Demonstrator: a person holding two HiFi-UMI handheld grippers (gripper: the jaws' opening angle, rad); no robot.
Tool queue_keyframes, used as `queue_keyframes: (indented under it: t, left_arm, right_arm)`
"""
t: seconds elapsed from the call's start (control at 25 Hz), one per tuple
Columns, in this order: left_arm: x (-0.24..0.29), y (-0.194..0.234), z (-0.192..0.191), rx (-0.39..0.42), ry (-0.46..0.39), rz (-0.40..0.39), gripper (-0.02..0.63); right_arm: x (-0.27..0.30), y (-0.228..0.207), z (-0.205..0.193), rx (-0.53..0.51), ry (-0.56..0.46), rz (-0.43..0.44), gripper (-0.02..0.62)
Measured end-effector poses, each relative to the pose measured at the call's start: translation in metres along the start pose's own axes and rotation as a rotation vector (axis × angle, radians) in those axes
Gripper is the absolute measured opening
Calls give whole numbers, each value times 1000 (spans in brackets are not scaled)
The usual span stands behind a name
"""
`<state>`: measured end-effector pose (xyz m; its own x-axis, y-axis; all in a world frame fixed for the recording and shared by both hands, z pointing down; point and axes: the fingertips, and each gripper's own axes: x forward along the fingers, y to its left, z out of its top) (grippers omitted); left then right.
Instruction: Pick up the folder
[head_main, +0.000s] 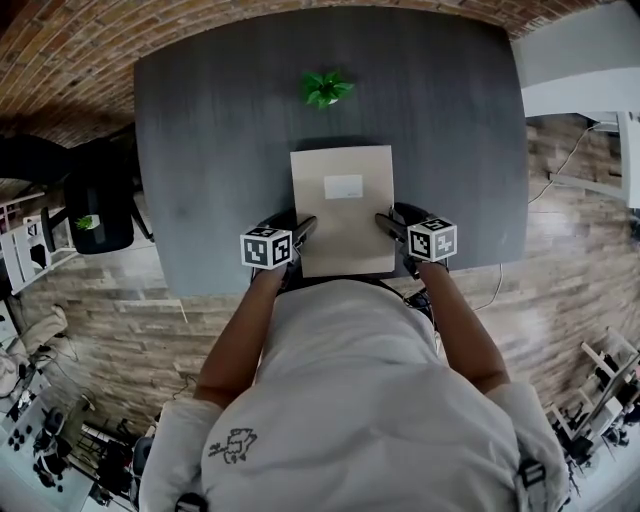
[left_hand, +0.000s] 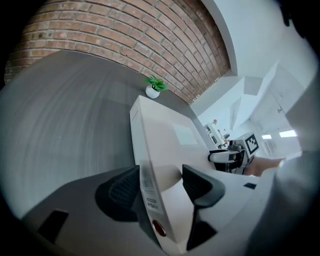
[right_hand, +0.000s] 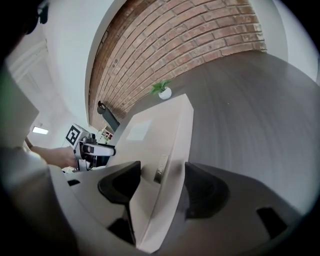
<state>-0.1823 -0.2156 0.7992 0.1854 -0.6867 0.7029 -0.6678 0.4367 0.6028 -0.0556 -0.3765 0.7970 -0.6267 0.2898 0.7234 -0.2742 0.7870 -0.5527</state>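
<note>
The beige folder (head_main: 343, 215) is lying mid-frame on the grey table (head_main: 200, 130), with a blank white label (head_main: 343, 185) on its cover. The left gripper (left_hand: 160, 181) and right gripper (right_hand: 161, 176) are straddling its side edges, jaws standing wide and not pressing. A spine sticker (left_hand: 146, 186) is showing print too small to read.

The left forearm (head_main: 240, 335) and right forearm (head_main: 462, 325) are reaching up-frame from the torso. The left gripper (head_main: 300, 230) and right gripper (head_main: 388, 226) are angling downward and slightly inward at mid-frame, each holding its jaws wide apart.
</note>
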Motion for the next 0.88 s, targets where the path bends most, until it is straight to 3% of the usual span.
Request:
queue_keyframes:
  t: [0.36,0.88]
  left_arm:
    - [8,0,-2,-26,27,-9,278]
    - [-11,-16,7,12,-41,38,267]
  right_arm:
    - [3,1,0,29,-4,34,258]
    - [-13,16,18,-8,-61,19,242]
